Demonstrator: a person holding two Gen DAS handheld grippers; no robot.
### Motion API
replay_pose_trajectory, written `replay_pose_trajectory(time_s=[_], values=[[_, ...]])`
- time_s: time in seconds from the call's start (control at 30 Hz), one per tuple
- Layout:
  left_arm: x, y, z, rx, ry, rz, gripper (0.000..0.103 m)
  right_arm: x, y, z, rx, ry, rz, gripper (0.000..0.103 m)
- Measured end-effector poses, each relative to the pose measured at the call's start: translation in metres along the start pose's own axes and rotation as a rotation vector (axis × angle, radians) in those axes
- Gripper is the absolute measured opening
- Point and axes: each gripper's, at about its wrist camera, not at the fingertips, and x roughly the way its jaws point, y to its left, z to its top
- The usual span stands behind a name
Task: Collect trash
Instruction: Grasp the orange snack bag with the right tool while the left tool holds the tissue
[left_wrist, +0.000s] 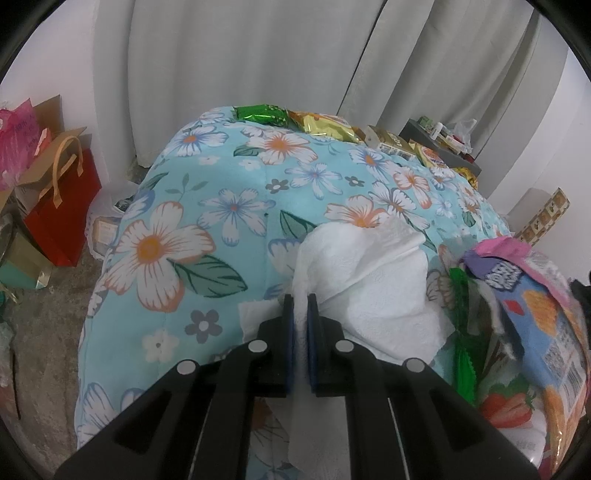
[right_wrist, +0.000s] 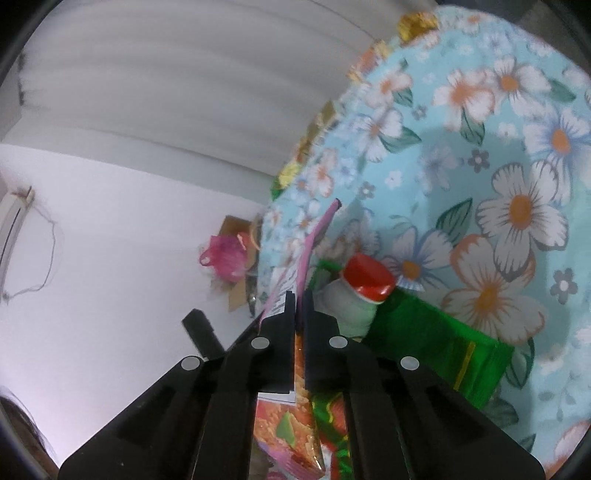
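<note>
Two hand-held grippers clamped — left (left_wrist: 300, 301) on crumpled white tissue (left_wrist: 369, 273); right (right_wrist: 300, 295) on pink-edged, orange-printed snack wrapper (right_wrist: 295, 424)

Tissue (left_wrist: 365, 280) on bedspread (left_wrist: 207, 206), near edge, center. Snack packet (left_wrist: 546, 314) just right of it. More wrappers (left_wrist: 332, 127) along far edge. Gift bags (left_wrist: 62, 206) on floor, left.

Floral blue bedcover (left_wrist: 229, 206), snack packets (left_wrist: 321, 125) along its far edge, green wrapper (right_wrist: 436, 347).
</note>
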Motion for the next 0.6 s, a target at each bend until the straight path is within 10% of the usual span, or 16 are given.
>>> replay_pose_trajectory(time_s=[0.6], values=[[-0.029,0.009,0.011,-0.085,-0.077,-0.072,0.003,-0.084,0.012,-0.035,-0.031,-0.207,0.077,0.000]])
